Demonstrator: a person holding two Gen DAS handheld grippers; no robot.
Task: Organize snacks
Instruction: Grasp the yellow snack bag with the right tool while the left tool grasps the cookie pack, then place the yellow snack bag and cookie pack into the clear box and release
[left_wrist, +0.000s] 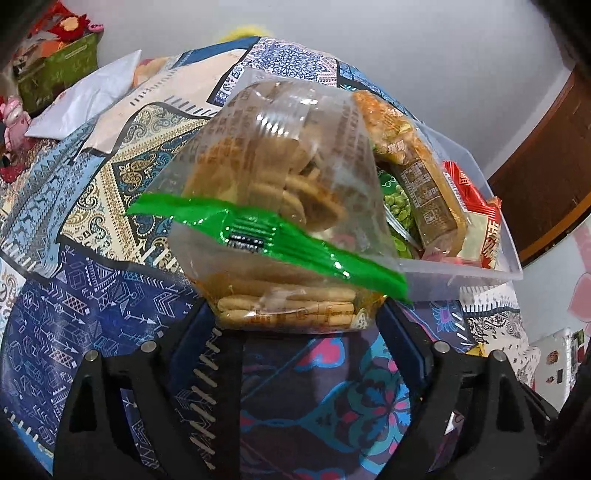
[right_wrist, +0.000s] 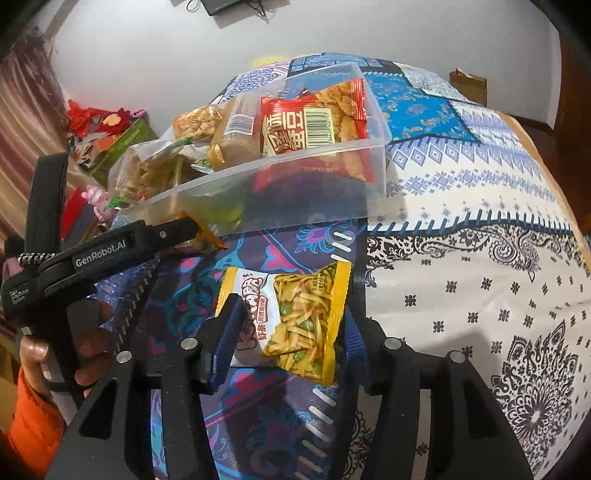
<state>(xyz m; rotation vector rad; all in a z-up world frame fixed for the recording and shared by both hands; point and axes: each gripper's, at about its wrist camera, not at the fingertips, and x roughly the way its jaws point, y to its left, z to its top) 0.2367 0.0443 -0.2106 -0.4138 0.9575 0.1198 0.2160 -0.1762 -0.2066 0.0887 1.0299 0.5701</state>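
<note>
**Inspector:** Both grippers are loaded. Left gripper (left_wrist: 295, 321) has its fingers closed part-way on the bottom of a clear biscuit bag (left_wrist: 280, 206) with a green band, held up off the bedspread (left_wrist: 92, 229). Right gripper (right_wrist: 284, 332) pinches a yellow noodle-snack packet (right_wrist: 299, 317) by its lower end, fingers narrowed to the packet's width.

**Assistant:** And the container?

**Inspector:** Clear plastic bin (right_wrist: 295, 177) sits on the bedspread toward its far edge, already carrying a red crisp packet (right_wrist: 314, 125), a green pea packet (left_wrist: 400, 210) and a brown wrapped pack (left_wrist: 424, 184). In the right view the biscuit bag hangs at the bin's left end, partly over the rim. The noodle packet is in front of the bin's near wall, apart from it.

**Assistant:** Advice for the step?

**Inspector:** I judge the biscuit bag goes in first. It is bulky and slack, so lift it over the rim before opening, and lower it into the free left end so it does not perch on the packets. Biscuits break; release low, no dropping. Hold the right gripper back until the left is out, then slot the noodle packet into what gap is left. Risk noted: nudging the light bin along the cloth.
</note>
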